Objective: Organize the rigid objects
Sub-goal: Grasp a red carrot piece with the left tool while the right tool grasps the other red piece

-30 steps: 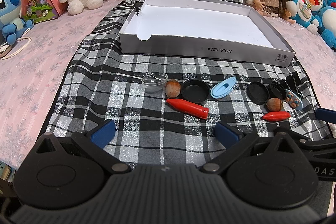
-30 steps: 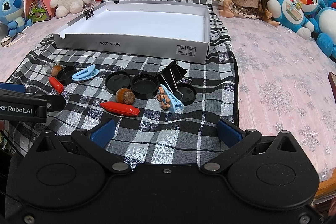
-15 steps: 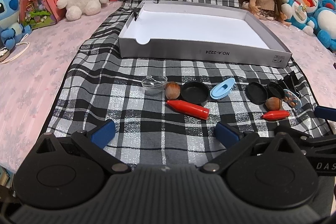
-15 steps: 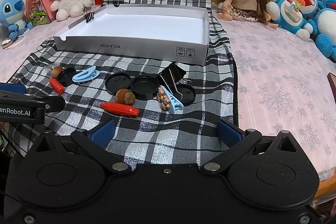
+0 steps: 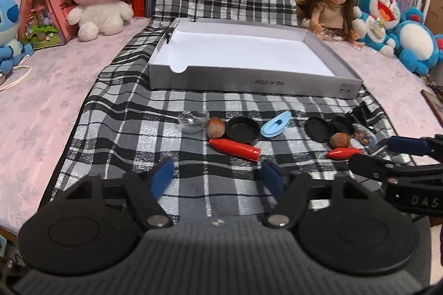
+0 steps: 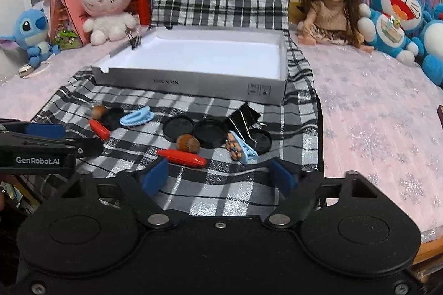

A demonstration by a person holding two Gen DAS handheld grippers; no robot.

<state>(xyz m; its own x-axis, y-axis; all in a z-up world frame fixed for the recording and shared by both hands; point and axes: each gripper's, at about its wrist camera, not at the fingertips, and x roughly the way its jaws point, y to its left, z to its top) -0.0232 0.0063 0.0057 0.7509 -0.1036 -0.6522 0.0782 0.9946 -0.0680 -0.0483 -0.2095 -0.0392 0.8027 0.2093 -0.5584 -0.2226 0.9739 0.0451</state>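
Small rigid objects lie in two loose groups on the black-and-white checked cloth [image 5: 116, 145], in front of the shallow grey cardboard box with a white floor [image 5: 249, 79], which holds none of them.

Left group: a clear plastic half-dome [image 5: 193, 121], a brown hazelnut-like nut [image 5: 215, 126] touching a round black lid [image 5: 242, 129], a pale blue boat-shaped piece [image 5: 276, 124], and a red tapered plastic stick [image 5: 234, 150] just in front of the lid.

Right group: two round black lids [image 6: 177, 127] side by side, a second brown nut [image 6: 188, 143], a second red tapered stick [image 6: 181, 156], a black binder clip [image 6: 243, 118], a third black lid [image 6: 262, 140], and a light blue clip with a patterned face [image 6: 241, 147] leaning against these.

A further black binder clip [image 6: 134, 41] sits on the box's far left rim.

Left gripper [image 5: 217, 173]: jaws have just been closing, now part-spread, nothing between them, hovering short of the first red stick.

Right gripper [image 6: 218, 176]: jaws likewise have just been closing, part-spread and empty, just short of the second red stick.

The surface under the cloth is covered in pink snowflake fabric [image 6: 373, 112]; whether it is a bench or a bed cannot be told.
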